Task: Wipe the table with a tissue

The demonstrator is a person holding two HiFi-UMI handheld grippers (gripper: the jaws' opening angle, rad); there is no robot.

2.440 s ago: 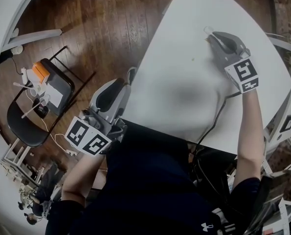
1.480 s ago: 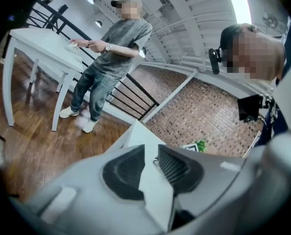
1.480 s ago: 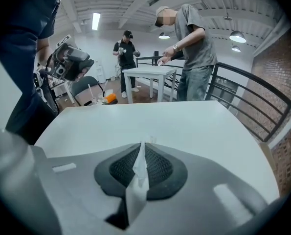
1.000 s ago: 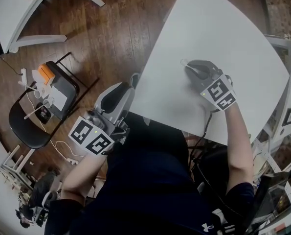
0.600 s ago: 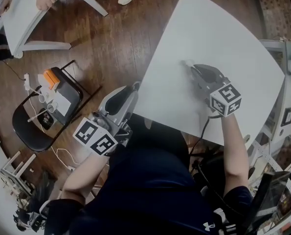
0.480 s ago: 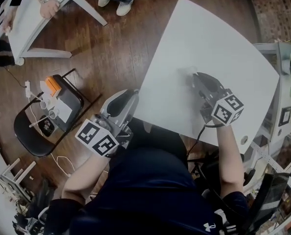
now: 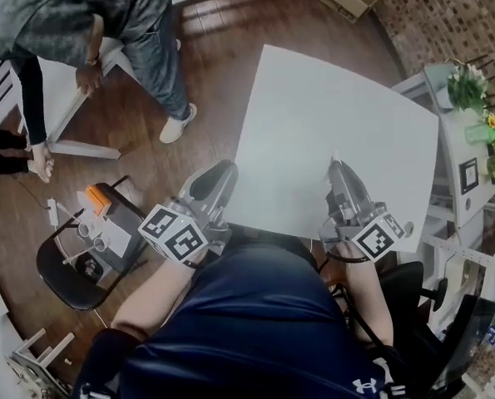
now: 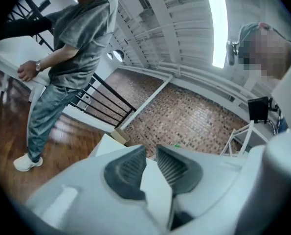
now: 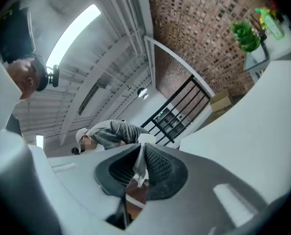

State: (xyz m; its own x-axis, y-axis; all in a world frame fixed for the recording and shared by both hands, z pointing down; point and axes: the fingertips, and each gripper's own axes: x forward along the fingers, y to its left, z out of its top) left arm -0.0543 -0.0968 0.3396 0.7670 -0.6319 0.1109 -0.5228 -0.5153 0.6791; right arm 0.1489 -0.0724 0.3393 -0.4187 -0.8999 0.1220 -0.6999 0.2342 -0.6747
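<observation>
The right gripper [image 7: 334, 165] is closed on a white tissue [image 9: 138, 164]; a thin strip is pinched between its pads, over the near edge of the white table [image 7: 339, 106]. The left gripper [image 7: 227, 168] is empty, with jaws slightly apart. Pressed hard, the strip may tear or slip out, I think, and then the bare jaw tips would scrape the table.

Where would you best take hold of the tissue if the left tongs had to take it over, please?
Probably the small free end of the tissue poking past the tips of the right tongs, approached head-on by the open left tongs; the rest sits clamped between the jaws.
</observation>
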